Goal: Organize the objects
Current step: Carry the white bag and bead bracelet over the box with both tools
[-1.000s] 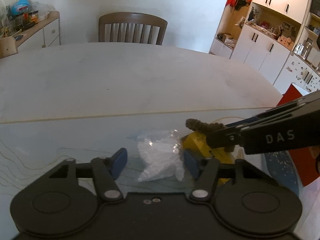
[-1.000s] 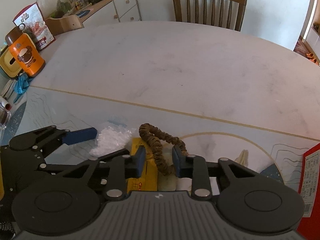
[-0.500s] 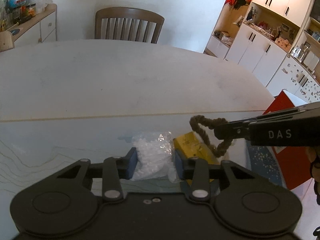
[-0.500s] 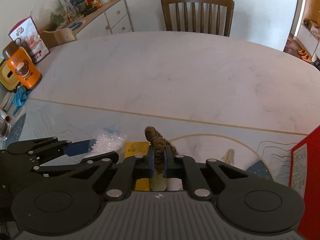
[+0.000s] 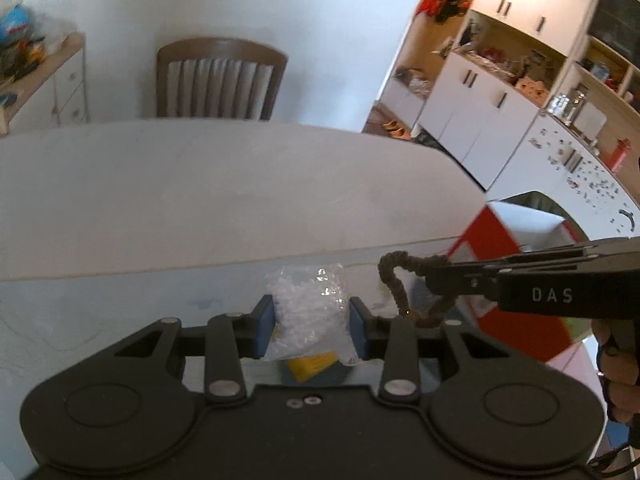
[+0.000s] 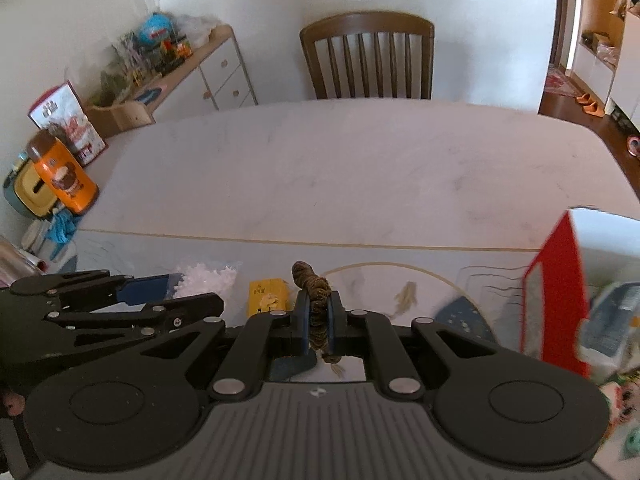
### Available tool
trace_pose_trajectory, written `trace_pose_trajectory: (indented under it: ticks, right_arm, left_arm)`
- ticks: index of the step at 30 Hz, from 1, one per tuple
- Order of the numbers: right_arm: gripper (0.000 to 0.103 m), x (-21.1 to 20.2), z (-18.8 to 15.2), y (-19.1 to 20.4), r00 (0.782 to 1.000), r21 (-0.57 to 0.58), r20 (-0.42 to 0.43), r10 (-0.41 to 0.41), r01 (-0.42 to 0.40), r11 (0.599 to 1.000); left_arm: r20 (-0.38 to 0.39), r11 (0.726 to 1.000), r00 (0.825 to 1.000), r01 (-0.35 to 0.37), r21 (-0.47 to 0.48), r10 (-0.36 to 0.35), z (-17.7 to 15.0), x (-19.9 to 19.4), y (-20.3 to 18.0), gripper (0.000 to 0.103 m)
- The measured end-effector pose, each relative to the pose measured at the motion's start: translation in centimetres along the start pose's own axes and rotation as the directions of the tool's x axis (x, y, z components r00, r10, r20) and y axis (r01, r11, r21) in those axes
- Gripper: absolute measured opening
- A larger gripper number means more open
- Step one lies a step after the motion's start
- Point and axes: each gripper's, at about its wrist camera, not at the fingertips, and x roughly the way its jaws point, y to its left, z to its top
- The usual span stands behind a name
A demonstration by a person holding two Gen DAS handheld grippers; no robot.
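Desk (image 6: 360, 168) mostly bare; red box (image 6: 556, 300) at right edge of frame.

Left tool (image 5: 312, 326) clamps clear bag of white bits (image 5: 310, 312), lower centre; slick film could slip.

Right tool (image 6: 318, 320) pinches brown braided loop (image 6: 314, 292); dangling end may snag yellow packet (image 6: 268, 300).

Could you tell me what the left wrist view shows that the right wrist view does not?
Only the left wrist view shows the white wall cabinets and the brown hair tie hanging as an open loop from the right gripper. Only the right wrist view shows the orange canister and the sideboard. Both show the clear bag of white bits in the left gripper, the yellow packet, the red box and the wooden chair.
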Motion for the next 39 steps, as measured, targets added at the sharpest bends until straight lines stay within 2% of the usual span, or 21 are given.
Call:
trace_pose_trajectory:
  ticks: [10, 18, 29, 39]
  right_arm:
    - [0.008, -7.3, -0.9, -2.8, 0.996, 0.036, 0.093, -0.004, 0.001, 0.999]
    - [0.008, -11.9, -2.3, -6.7, 0.988, 0.065, 0.151, -0.031, 0.022, 0.998]
    - [0.008, -15.9, -4.3, -14.1, 0.979, 0.126, 0.18, -0.091, 0.069, 0.99]
    - [0.008, -17.5, -5.9, -20.8, 0.974, 0.177, 0.179, -0.138, 0.107, 0.979]
  left_arm:
    - [0.044, 0.993, 0.998, 0.038, 0.116, -0.043, 1.6, -3.1, -6.5, 0.037]
    - [0.053, 0.98, 0.995, 0.068, 0.187, -0.079, 2.3, -3.5, -12.0, 0.037]
    - [0.014, 0.957, 0.993, 0.111, 0.267, -0.119, 2.1, -1.1, -19.5, 0.037]
    - [-0.032, 0.939, 0.99, 0.14, 0.315, -0.137, 1.5, 2.3, -25.1, 0.037]
